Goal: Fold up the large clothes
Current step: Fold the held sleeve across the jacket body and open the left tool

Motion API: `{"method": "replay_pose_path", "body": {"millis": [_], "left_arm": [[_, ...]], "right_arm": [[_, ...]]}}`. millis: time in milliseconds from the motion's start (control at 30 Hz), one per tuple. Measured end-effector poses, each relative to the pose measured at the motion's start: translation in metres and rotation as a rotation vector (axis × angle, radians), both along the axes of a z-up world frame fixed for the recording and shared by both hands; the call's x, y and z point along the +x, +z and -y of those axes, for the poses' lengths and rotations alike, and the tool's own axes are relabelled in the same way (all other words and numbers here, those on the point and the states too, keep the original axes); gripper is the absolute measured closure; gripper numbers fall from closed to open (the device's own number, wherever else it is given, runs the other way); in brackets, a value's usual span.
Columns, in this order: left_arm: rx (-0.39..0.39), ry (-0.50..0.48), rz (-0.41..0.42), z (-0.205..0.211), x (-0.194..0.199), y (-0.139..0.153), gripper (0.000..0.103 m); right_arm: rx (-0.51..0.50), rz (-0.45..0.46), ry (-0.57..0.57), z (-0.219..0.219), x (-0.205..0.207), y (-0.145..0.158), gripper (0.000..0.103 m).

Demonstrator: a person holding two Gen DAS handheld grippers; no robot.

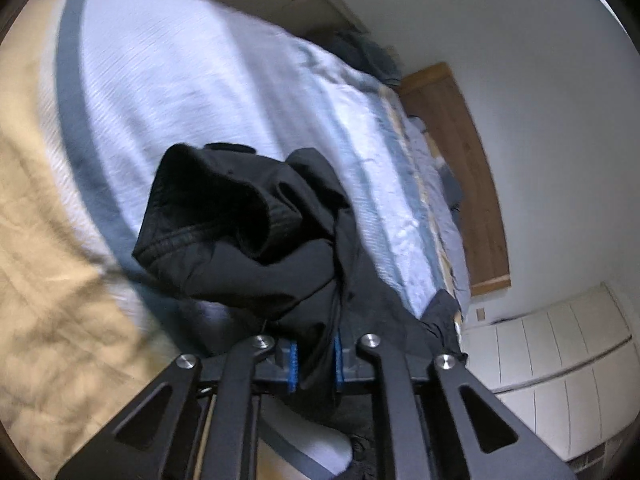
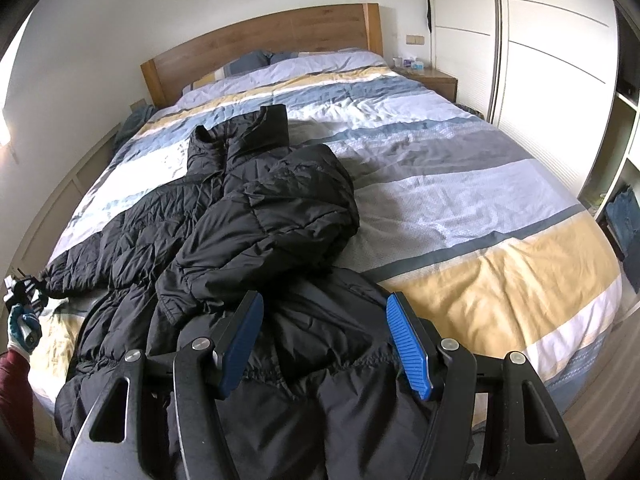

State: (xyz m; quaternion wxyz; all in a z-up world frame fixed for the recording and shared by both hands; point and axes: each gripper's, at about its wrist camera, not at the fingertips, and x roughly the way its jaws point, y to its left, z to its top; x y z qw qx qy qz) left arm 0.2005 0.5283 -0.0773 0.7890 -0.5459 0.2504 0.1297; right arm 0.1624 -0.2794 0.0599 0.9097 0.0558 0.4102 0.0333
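We see left gripper [image 1: 315, 364] clenched on black puffer jacket [image 2: 256, 216] fabric. Right gripper [image 2: 325, 340] spread wide, grasping nothing, above hem. Quilted, crumpled jacket sprawls across striped duvet [image 2: 460, 200]; wooden headboard [image 2: 260, 44] behind.

Soft daylight; left view motion-blurred, fisheye edges dark.

Location: a home bedroom. Indicators: a double bed [image 2: 500, 240] with a striped duvet cover and a wooden headboard [image 2: 260, 40]; pillows [image 2: 256, 60] at the head edge; a bedside table [image 2: 432, 80] at the bed's far right corner; white built-in wardrobes [image 2: 552, 60] along the right wall.
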Motion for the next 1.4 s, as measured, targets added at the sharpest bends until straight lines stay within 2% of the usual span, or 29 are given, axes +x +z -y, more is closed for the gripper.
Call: {"method": "replay_pose_path", "body": {"millis": [167, 367, 500, 667, 833, 967, 1233, 1400], "left_arm": [[0.094, -0.094, 0.071, 0.034, 0.014, 0.048, 0.092], [0.188, -0.25, 0.163, 0.101, 0.043, 0.108, 0.092], [0.227, -0.351, 0.204, 0.153, 0.066, 0.135, 0.092], [0.284, -0.471, 0.216, 0.218, 0.078, 0.151, 0.092], [0.319, -0.582, 0.194, 0.284, 0.078, 0.147, 0.092], [0.371, -0.666, 0.145, 0.336, 0.075, 0.131, 0.093], [0.468, -0.793, -0.029, 0.422, 0.091, 0.065, 0.093], [0.566, -0.86, -0.156, 0.468, 0.097, 0.023, 0.093]], "right_arm": [[0.032, 0.018, -0.011, 0.011, -0.006, 0.001, 0.039], [0.07, 0.034, -0.018, 0.025, -0.013, -0.002, 0.039], [0.087, 0.043, -0.025, 0.034, -0.019, -0.003, 0.039], [0.113, 0.044, -0.052, 0.052, -0.027, -0.009, 0.039], [0.135, 0.038, -0.082, 0.071, -0.034, -0.018, 0.039], [0.132, 0.034, -0.091, 0.082, -0.036, -0.022, 0.039], [0.14, 0.038, -0.072, 0.089, -0.035, -0.025, 0.039], [0.136, 0.022, -0.052, 0.091, -0.034, -0.032, 0.039]]}}
